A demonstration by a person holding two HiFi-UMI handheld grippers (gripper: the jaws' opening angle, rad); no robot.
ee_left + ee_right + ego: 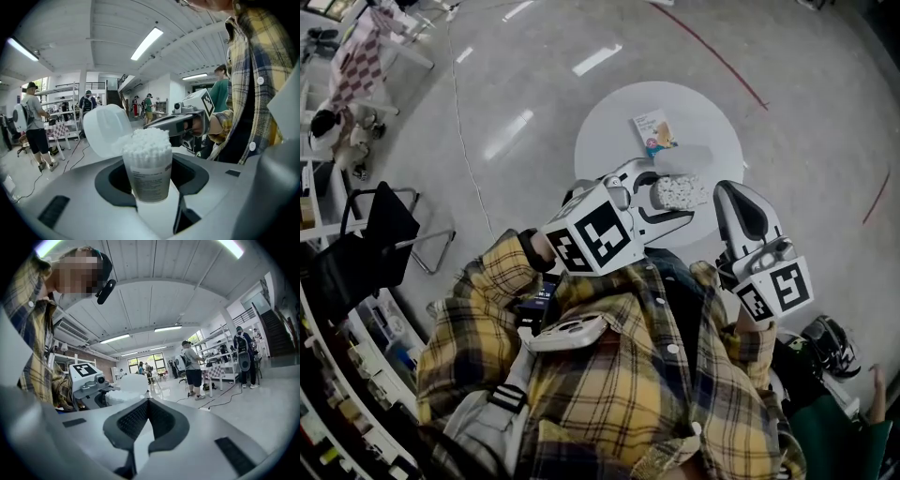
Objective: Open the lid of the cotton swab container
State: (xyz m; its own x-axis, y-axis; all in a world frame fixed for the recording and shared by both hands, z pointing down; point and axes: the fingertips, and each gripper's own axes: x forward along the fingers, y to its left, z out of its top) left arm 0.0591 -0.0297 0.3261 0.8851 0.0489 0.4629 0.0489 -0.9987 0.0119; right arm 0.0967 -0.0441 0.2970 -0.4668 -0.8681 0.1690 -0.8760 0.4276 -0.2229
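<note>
The clear cotton swab container (149,174) stands upright between the jaws of my left gripper (151,187), which is shut on it. Its white lid (107,129) is flipped back to the left, and the swab heads (146,140) are bare. From the head view, the container (680,191) sits at the left gripper (654,199) tips, the lid (682,157) hanging on its far side. My right gripper (733,197) stands just right of it, not touching. Its jaws (149,403) are shut with nothing between them. The right gripper view shows the lid (133,383) off to the left.
A round white table (712,131) stands ahead on the floor with a small printed card (653,131) on it. A black chair (384,234) and shelves are at the left. People (33,123) stand by tables farther back.
</note>
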